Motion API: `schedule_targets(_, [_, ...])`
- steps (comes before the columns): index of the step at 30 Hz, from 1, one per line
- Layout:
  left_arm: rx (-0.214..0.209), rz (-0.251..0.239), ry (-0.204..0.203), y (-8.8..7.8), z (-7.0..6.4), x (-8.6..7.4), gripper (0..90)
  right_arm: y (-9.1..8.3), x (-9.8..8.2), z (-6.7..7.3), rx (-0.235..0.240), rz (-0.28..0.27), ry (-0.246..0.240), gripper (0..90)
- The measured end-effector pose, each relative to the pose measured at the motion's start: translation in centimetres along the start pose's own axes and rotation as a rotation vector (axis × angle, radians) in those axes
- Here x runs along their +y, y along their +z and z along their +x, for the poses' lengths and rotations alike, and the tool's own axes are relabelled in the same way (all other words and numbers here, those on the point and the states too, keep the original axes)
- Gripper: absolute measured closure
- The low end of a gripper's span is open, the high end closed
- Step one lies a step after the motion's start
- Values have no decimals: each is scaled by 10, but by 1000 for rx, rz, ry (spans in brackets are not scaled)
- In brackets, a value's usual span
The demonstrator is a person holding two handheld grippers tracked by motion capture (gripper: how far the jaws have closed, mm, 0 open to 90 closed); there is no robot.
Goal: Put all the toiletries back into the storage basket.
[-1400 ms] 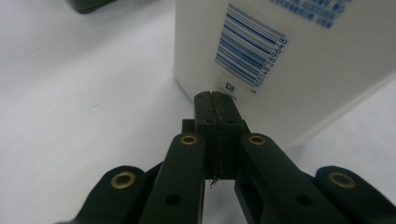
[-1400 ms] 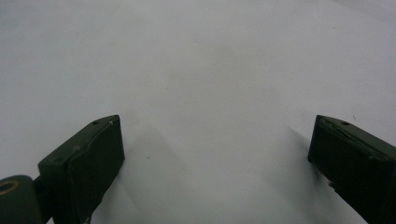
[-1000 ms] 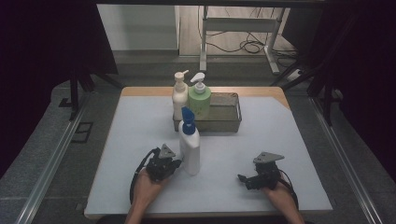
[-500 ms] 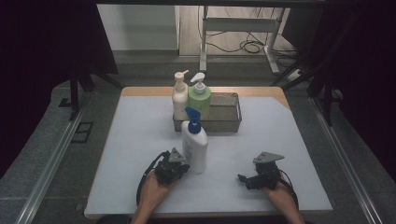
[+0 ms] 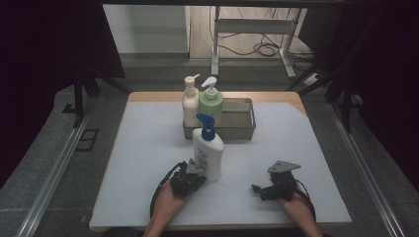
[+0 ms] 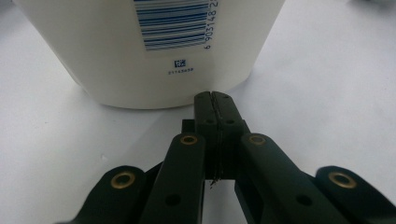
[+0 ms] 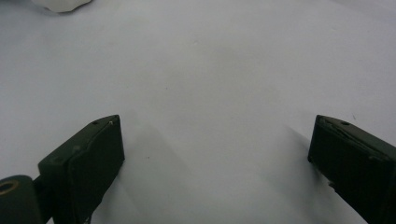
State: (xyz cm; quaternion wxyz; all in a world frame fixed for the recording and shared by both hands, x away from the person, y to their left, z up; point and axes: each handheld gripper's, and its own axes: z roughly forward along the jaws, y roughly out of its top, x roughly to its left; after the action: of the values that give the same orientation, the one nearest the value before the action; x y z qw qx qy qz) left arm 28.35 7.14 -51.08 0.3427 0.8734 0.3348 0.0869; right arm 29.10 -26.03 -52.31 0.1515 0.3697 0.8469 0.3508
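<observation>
A white bottle with a blue pump (image 5: 207, 154) stands upright on the white table mat, in front of the basket. My left gripper (image 5: 198, 173) lies low at its near-left side. In the left gripper view its jaws are pressed together with nothing between them. The left gripper (image 6: 212, 95) has its tip right at the foot of the white bottle (image 6: 140, 46), below the barcode; I cannot tell whether it touches. My right gripper (image 5: 258, 188) rests on the mat at the front right, pointing left. The right gripper (image 7: 215, 135) has its jaws wide apart over bare mat.
A grey wire basket (image 5: 242, 131) stands at the back middle of the mat. At its left end are a cream pump bottle (image 5: 190, 102) and a green pump bottle (image 5: 211, 104). The mat (image 5: 148, 148) ends at the table's edges; dark floor lies beyond them.
My left gripper has slid to the right, and the white bottle has shifted a little right and nearer with it. The right gripper has stayed put.
</observation>
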Motion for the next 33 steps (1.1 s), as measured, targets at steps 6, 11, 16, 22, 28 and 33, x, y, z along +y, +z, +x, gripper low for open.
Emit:
schedule_targets(6, [-2, -19, -19, -5, 3, -2, 825, 0, 0, 0, 0, 0, 0, 32])
schedule_targets(11, [16, -28, -27, -10, 4, -6, 733, 0, 0, 0, -1, 1, -1, 32])
schedule_targets(16, [42, -43, -38, -19, 6, -9, 589, 0, 1, 0, -2, 4, -2, 32])
schedule_targets(22, [70, -65, -51, -29, 8, -13, 424, 0, 1, 0, 0, 9, 0, 32])
schedule_targets(28, [116, -51, -54, -34, 10, -19, 236, 0, 1, 0, 0, 8, 0, 32])
schedule_targets(33, [143, -48, -63, -37, 13, -24, 132, 0, 1, 0, 1, 8, 1, 31])
